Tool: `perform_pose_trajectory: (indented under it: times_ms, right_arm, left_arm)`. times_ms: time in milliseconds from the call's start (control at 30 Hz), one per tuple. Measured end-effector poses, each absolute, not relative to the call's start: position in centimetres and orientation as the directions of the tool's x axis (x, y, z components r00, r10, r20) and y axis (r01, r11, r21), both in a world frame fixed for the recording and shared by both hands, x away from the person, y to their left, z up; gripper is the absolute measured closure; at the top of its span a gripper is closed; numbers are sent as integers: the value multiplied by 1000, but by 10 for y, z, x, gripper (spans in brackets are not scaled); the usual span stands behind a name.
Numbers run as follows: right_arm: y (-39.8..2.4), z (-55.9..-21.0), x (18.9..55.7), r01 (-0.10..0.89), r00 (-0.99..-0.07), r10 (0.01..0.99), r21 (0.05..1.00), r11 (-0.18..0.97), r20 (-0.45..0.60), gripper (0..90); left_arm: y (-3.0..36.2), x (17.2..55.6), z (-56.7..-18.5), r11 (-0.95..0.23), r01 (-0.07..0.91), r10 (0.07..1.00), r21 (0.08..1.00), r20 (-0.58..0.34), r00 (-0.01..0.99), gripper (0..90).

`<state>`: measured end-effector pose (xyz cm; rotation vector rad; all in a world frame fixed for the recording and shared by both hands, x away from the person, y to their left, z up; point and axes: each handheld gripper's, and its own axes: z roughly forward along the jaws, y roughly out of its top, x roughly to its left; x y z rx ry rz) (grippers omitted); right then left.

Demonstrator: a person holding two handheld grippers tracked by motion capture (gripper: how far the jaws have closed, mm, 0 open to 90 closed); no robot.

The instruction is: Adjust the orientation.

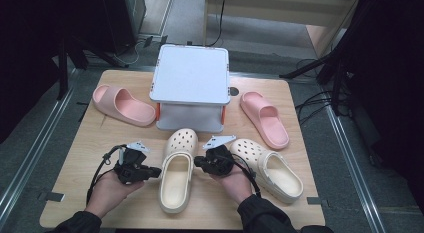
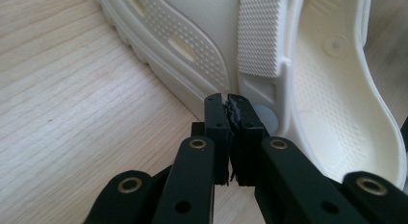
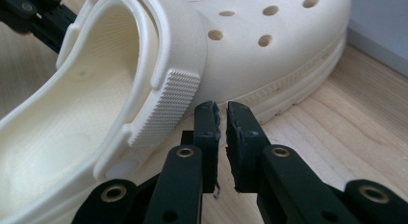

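Observation:
A cream clog [image 1: 177, 173] lies in the middle of the wooden table [image 1: 80, 193], toe pointing away from me. My left gripper [image 1: 159, 171] points at its left side near the strap hinge, and in the left gripper view this gripper [image 2: 227, 98] is shut with nothing between its pads, just short of the clog [image 2: 337, 89]. From the other side my right gripper [image 1: 196, 162] faces the same clog. In the right gripper view its jaws [image 3: 222, 106] stand slightly apart and hold nothing, close to the clog's sole edge [image 3: 269, 51] and ribbed strap [image 3: 166, 106].
A second cream clog [image 1: 272, 168] lies to the right of my right hand. Two pink slides [image 1: 122, 105] [image 1: 265, 118] flank a white two-level stand [image 1: 190, 75] at the table's back. The table's front edge runs just below my hands.

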<state>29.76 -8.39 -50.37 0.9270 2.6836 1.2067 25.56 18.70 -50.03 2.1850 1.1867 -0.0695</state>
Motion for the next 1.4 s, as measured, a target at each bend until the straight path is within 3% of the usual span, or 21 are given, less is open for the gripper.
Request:
perform_pose_trajectory:
  times_ms: [100, 333, 567, 700, 1400]
  right_arm:
    - [-86, -503, 300, 504, -816, 547, 695, 513, 187, 825]
    - [-92, -499, 300, 444, -848, 513, 708, 549, 134, 717]
    - [-110, -482, 295, 465, -841, 505, 736, 493, 193, 618]
    - [-119, -476, 291, 479, -838, 502, 730, 487, 215, 580]
    - [-190, -457, 260, 538, -783, 579, 717, 443, 230, 543]
  left_arm:
    - [186, 259, -503, -383, 780, 738, 495, -345, 581, 853]
    - [203, 258, -488, -320, 747, 730, 583, -350, 586, 719]
    - [213, 256, -478, -312, 709, 724, 633, -325, 609, 454]
    - [213, 255, -475, -325, 695, 718, 641, -311, 623, 392]
    - [212, 275, -469, -354, 680, 693, 642, -307, 652, 381]
